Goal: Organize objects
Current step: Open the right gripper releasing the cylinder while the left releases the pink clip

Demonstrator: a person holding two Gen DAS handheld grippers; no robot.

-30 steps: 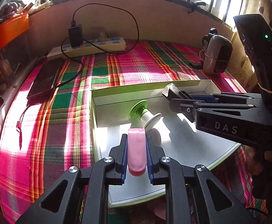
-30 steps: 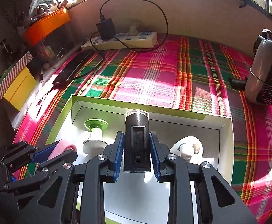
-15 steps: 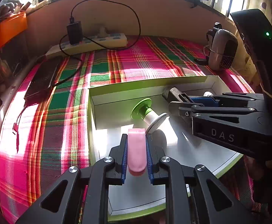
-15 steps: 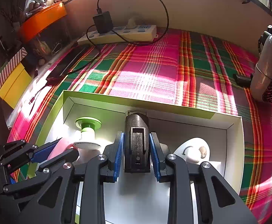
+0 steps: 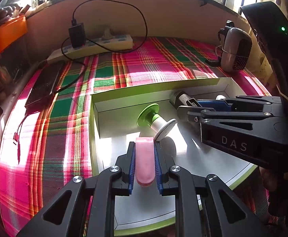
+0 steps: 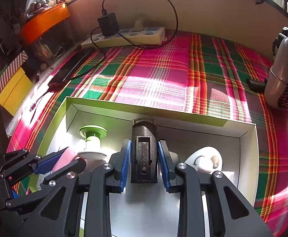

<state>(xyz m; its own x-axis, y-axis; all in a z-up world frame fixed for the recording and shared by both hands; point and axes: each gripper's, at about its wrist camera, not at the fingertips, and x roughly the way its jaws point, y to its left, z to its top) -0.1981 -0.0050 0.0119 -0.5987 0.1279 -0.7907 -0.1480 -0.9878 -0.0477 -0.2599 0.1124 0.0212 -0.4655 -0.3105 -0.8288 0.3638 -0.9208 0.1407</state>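
A white box with a green rim [image 5: 93,118] [image 6: 62,110] lies on the plaid cloth. My left gripper [image 5: 144,165] is shut on a pink oblong object [image 5: 144,164] and holds it over the box's near left part. My right gripper [image 6: 144,164] is shut on a black cylindrical device [image 6: 144,152] low over the box's middle; it also shows in the left wrist view [image 5: 180,98]. A green and white spool [image 5: 154,119] [image 6: 92,140] lies in the box between them. A white rounded object [image 6: 207,161] lies in the box's right part.
A power strip [image 5: 96,46] with a black charger [image 5: 76,34] and cable lies at the back wall. A dark phone [image 5: 44,85] lies left of the box. A grey mesh-fronted device [image 5: 235,49] stands at the back right. An orange box [image 6: 45,22] and yellow boxes [image 6: 13,90] sit far left.
Both grippers have moved lower and a little forward over the box, each still holding its object. The black device now sits closer to the box floor.
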